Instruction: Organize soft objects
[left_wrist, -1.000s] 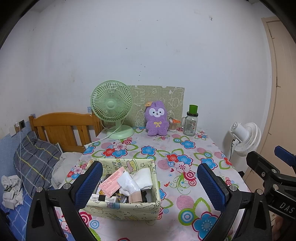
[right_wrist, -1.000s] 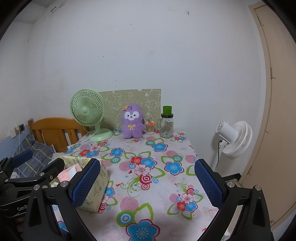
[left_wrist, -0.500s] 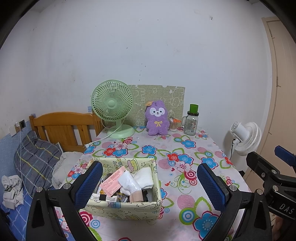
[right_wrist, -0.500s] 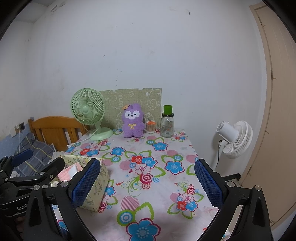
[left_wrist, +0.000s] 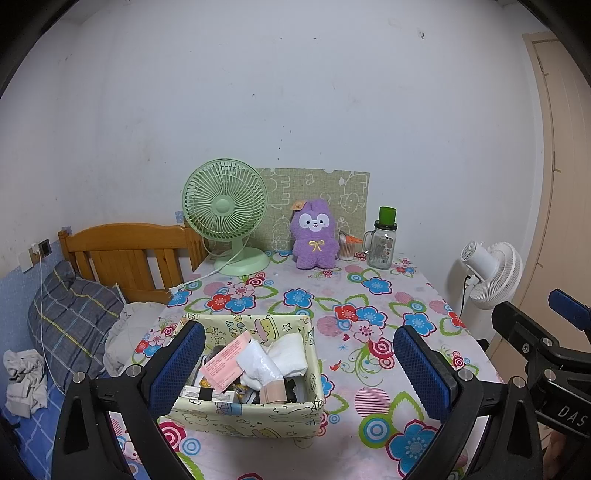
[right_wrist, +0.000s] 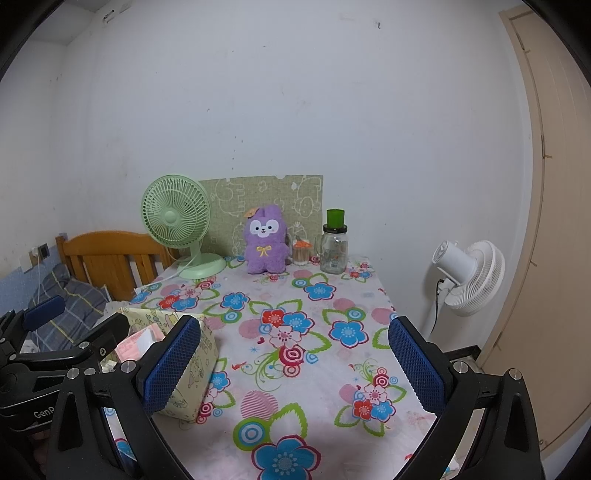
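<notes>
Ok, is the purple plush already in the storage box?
No, the purple plush stands upright at the far end of the table, between the green fan and the glass jar, well away from the storage box.

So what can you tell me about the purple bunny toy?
The purple bunny plush is fluffy, with a white face patch, dark eyes, a yellow bow on its chest and an orange tag by one ear. It stands upright at the table's far edge against the green patterned board, between the green desk fan and the glass jar. Nothing grips it.
</notes>
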